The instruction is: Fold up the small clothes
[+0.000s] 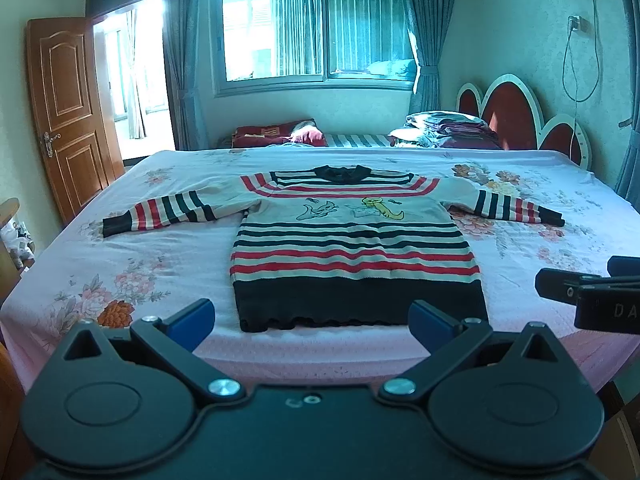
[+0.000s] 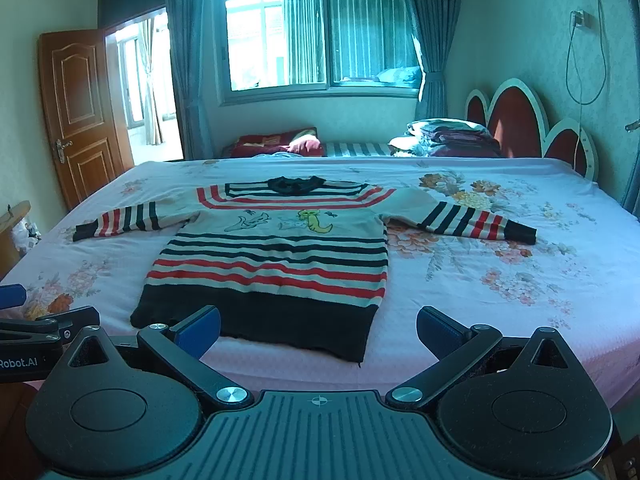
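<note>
A small striped sweater [image 1: 352, 248] [image 2: 276, 252] lies flat on the bed, front up, both sleeves spread out sideways, dark collar at the far end and dark hem nearest me. My left gripper [image 1: 312, 322] hovers open just short of the hem, nothing between its blue pads. My right gripper [image 2: 318, 330] is open too, near the hem's right corner, holding nothing. Each gripper shows at the edge of the other's view: the right gripper [image 1: 592, 292], the left gripper [image 2: 44, 328].
The bed [image 1: 120, 264] wears a pink floral sheet, its front edge just below the hem. Folded bedding [image 1: 444, 130] and a red pillow [image 1: 280, 134] lie behind it by the headboard [image 1: 516, 112]. A wooden door [image 1: 68, 108] stands open at left.
</note>
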Tool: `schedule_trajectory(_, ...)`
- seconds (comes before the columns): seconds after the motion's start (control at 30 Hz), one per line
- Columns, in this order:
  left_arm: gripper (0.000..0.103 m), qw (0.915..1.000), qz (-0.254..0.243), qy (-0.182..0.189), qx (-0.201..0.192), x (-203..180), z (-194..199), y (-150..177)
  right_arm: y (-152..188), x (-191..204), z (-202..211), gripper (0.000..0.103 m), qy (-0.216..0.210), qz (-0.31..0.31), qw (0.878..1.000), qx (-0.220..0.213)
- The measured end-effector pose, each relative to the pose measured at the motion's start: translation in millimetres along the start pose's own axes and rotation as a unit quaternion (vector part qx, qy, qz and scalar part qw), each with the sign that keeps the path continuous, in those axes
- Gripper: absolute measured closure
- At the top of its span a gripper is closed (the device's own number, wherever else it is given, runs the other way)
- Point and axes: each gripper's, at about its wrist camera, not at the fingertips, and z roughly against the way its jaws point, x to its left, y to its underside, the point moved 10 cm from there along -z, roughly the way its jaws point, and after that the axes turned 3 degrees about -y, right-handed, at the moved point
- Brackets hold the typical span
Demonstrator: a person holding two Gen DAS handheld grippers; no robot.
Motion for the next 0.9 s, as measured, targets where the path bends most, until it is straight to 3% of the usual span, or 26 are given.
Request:
schedule_trajectory(0.43, 0.0, 1.0, -0.001, -0.001, 0.004, 4, -3, 2, 1, 1, -4, 0.0, -0.003, -0.004, 1.0, 0.002)
schedule_trajectory(0.7, 0.0, 0.9997, 0.009, 0.019, 0.013, -6, -15, 7, 2, -9, -12, 0.0, 0.003, -0.026, 1.0, 0.006)
schedule_trajectory(0.9, 0.0, 0.9981, 0.0, 0.055, 0.026, -17, -42, 0, -2, -24, -30, 0.0, -0.001, -0.059, 0.998, 0.018)
